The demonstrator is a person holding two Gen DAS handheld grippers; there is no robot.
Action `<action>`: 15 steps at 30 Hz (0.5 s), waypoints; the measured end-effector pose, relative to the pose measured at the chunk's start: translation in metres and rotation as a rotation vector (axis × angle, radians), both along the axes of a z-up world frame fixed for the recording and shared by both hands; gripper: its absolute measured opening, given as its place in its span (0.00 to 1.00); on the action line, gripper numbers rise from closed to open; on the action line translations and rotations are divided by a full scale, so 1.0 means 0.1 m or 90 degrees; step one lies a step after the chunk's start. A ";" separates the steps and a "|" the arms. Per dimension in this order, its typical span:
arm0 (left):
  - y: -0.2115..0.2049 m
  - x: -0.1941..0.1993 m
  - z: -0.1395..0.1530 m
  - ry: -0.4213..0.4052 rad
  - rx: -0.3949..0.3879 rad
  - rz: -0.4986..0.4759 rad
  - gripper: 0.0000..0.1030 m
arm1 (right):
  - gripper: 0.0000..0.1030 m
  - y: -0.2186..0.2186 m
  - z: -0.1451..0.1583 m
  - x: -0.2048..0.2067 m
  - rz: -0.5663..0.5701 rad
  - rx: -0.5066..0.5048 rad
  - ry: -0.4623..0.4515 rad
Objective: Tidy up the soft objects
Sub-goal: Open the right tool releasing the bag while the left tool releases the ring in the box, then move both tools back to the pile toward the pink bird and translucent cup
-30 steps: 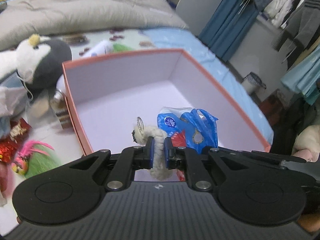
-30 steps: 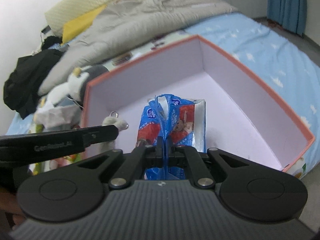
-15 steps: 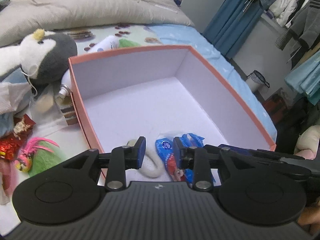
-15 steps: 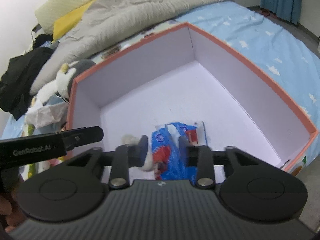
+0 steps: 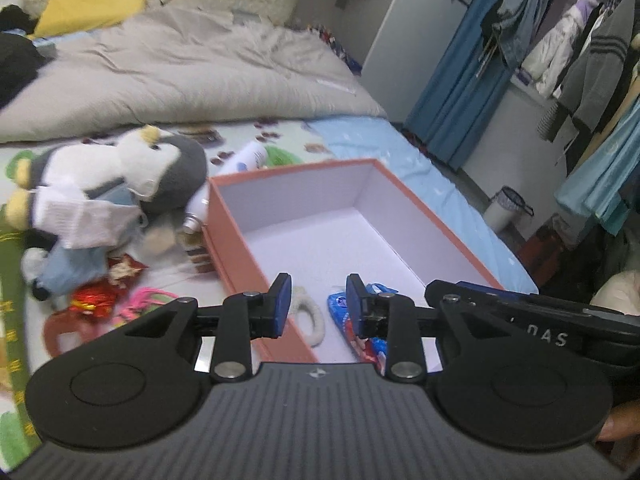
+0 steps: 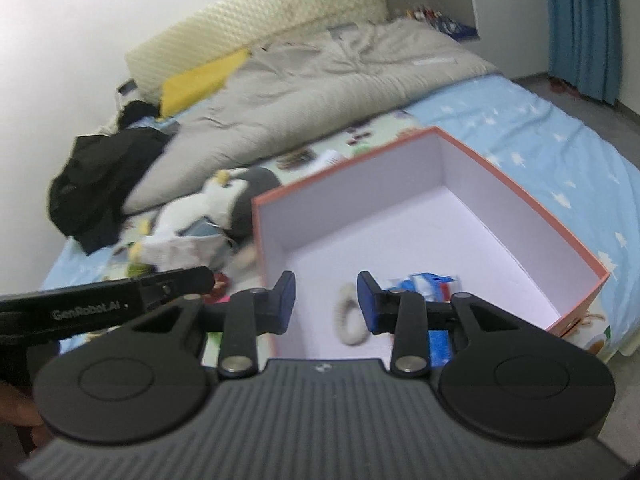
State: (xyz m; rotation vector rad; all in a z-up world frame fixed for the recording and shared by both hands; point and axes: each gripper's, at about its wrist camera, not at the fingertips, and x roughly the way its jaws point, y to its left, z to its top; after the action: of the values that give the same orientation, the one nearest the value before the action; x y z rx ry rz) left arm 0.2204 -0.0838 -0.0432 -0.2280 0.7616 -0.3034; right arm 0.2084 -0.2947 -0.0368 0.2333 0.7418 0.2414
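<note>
An orange box (image 5: 224,216) (image 6: 560,220) with a pale inside stands on the bed. Inside it, near its front wall, lie a white fluffy ring toy (image 5: 310,312) (image 6: 348,316) and a blue and red plastic pack (image 5: 360,332) (image 6: 424,284). My left gripper (image 5: 316,308) hangs open above the box's near end, nothing between its fingers. My right gripper (image 6: 326,304) is open too, empty, above the same end. A grey and white plush penguin (image 5: 160,160) (image 6: 240,192) lies left of the box.
Left of the box lie a blue plush (image 5: 68,268), a pink and green fuzzy toy (image 5: 140,300), red wrappers (image 5: 96,296) and a white bottle (image 5: 248,156). A grey duvet (image 5: 180,68) and black clothes (image 6: 100,184) fill the bed's far side. Clothes hang at right.
Both grippers opened and let go: the white ring toy and the blue pack dropped into the box. Both hands then rose and drew back from the box.
</note>
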 end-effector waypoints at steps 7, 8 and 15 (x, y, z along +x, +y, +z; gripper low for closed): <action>0.32 -0.54 0.15 -0.024 0.003 0.033 0.37 | 0.37 0.26 0.18 -0.39 0.035 0.002 -0.036; 0.36 -0.61 0.15 -0.026 0.004 0.037 0.39 | 0.37 0.30 0.19 -0.44 0.041 0.001 -0.040; 0.61 -1.03 0.13 -0.028 0.024 0.071 0.41 | 0.37 0.57 0.15 -0.72 0.089 0.004 -0.042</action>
State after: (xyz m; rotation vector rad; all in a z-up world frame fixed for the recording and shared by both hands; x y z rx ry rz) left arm 0.1177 -0.0223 -0.0305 -0.2267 0.7074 -0.1879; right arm 0.1359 -0.2378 -0.0213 0.1786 0.6927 0.3819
